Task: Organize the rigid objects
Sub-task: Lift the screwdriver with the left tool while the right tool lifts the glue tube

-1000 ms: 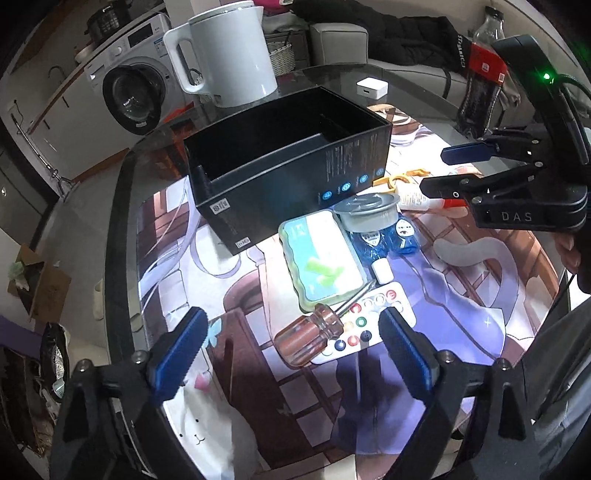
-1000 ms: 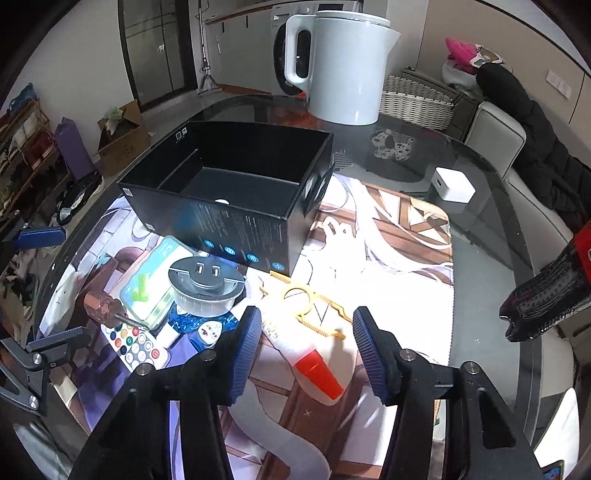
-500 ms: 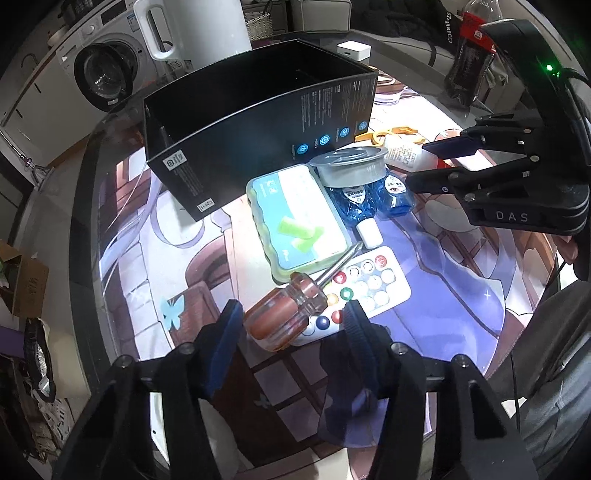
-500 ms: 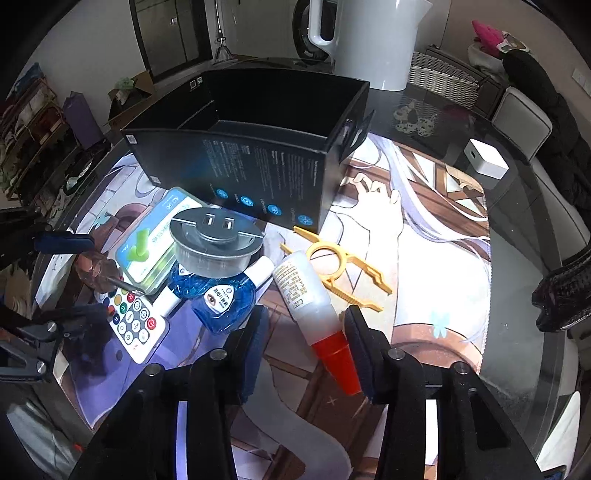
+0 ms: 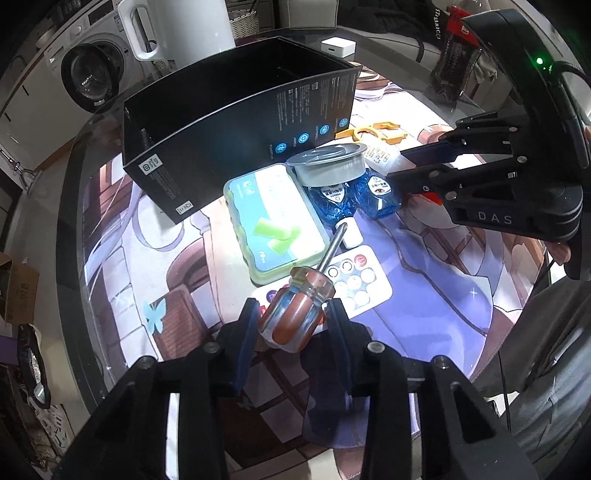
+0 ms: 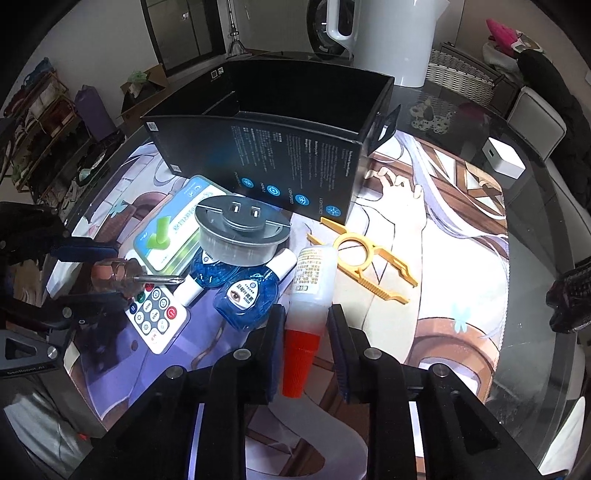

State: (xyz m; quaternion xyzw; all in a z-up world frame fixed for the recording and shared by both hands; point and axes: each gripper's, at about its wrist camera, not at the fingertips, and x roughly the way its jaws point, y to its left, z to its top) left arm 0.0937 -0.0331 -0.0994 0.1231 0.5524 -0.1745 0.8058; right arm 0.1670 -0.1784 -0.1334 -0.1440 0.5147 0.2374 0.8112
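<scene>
Left gripper (image 5: 291,321): jaws clamped on screwdriver (image 5: 297,310) handle.
Right gripper (image 6: 306,334): jaws pinched glue bottle (image 6: 312,284).
Advice: lift each straight up before swinging over box (image 6: 295,170).

Behind the clutter a white electric kettle (image 6: 388,33) stands on the glass table (image 6: 535,258), handle turned left. A front-loading washing machine (image 5: 88,79) sits off the far edge. Small white cube (image 6: 504,160) rests on the bare glass, right side. Printed anime mat (image 6: 443,236) covers the tabletop's middle. Wicker basket (image 6: 461,72) beyond (contents unclear), cardboard box (image 6: 146,83) on the floor.
</scene>
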